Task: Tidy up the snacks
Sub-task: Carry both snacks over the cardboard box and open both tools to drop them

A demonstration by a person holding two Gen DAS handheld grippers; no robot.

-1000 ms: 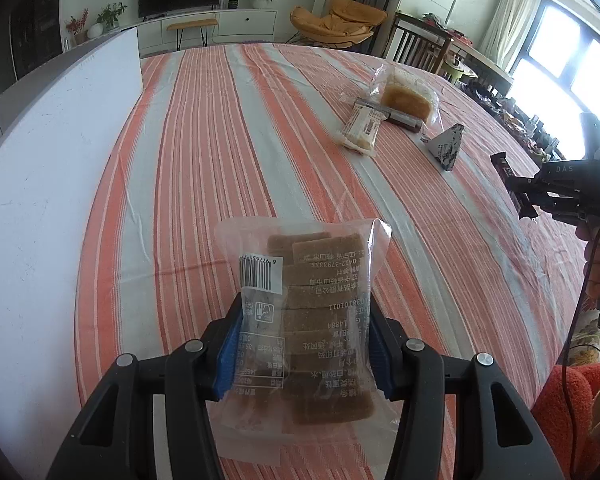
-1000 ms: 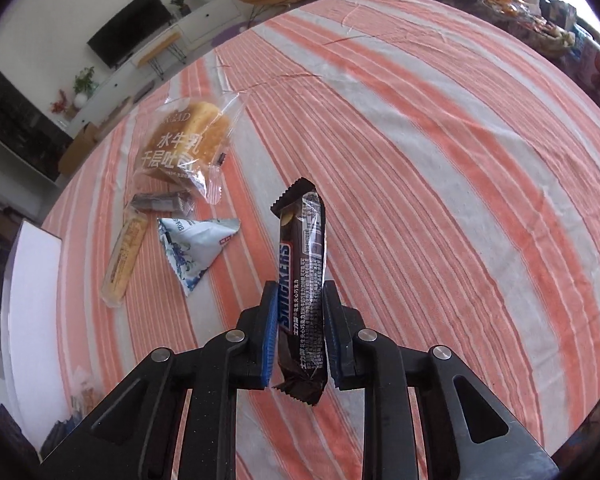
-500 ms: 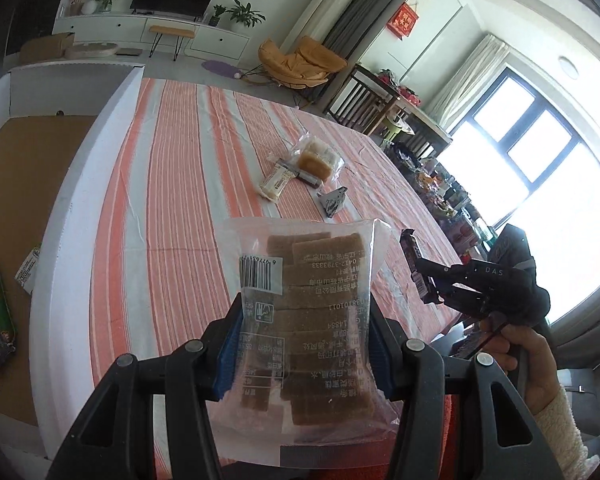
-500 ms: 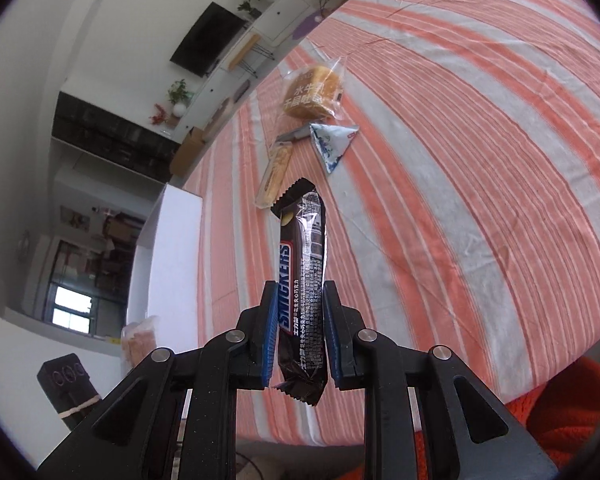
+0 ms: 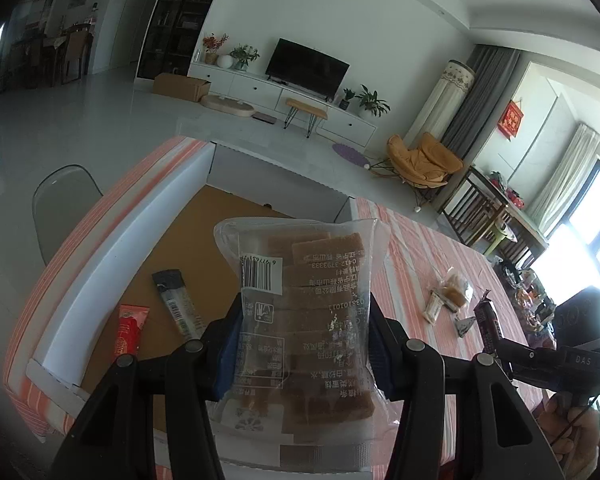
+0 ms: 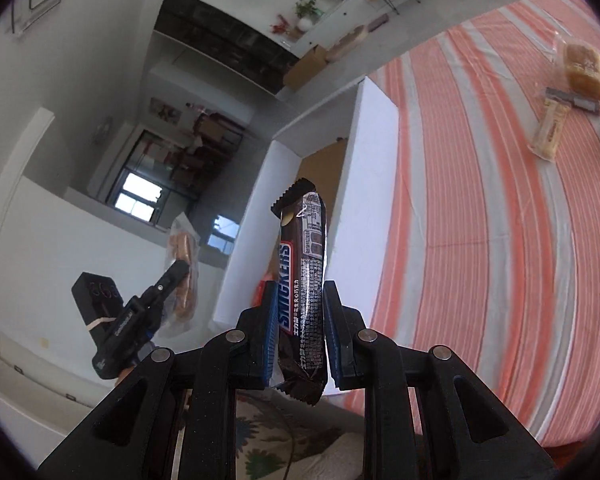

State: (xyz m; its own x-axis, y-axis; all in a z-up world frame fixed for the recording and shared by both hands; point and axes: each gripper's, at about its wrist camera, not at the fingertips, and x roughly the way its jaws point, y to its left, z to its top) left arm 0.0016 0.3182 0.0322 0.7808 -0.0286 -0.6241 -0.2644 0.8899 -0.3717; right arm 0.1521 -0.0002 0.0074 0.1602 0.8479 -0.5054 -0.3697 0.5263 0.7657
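My left gripper (image 5: 302, 344) is shut on a clear bag of brown cake slices (image 5: 304, 312), held upright above the near wall of a white box (image 5: 140, 240) with a brown cardboard floor. My right gripper (image 6: 300, 320) is shut on a Snickers bar (image 6: 302, 280), standing upright in the air beside the box's white wall (image 6: 364, 168). Each view shows the other gripper: the right gripper (image 5: 496, 340) with its bar (image 5: 487, 322) over the striped table, and the left gripper (image 6: 176, 276) with its bag (image 6: 182, 256).
A red packet (image 5: 129, 328) and a dark-ended packet (image 5: 178, 304) lie on the box floor. On the orange-striped tablecloth (image 6: 480, 240) rest a bagged bread (image 6: 584, 68), a long pale packet (image 6: 550, 132) and a triangular packet (image 5: 465, 326). A person's hand (image 5: 572, 436) holds the right gripper.
Both grippers have risen and swung left from over the striped table toward the white box, each keeping its snack. The box's inside now shows in the left wrist view.
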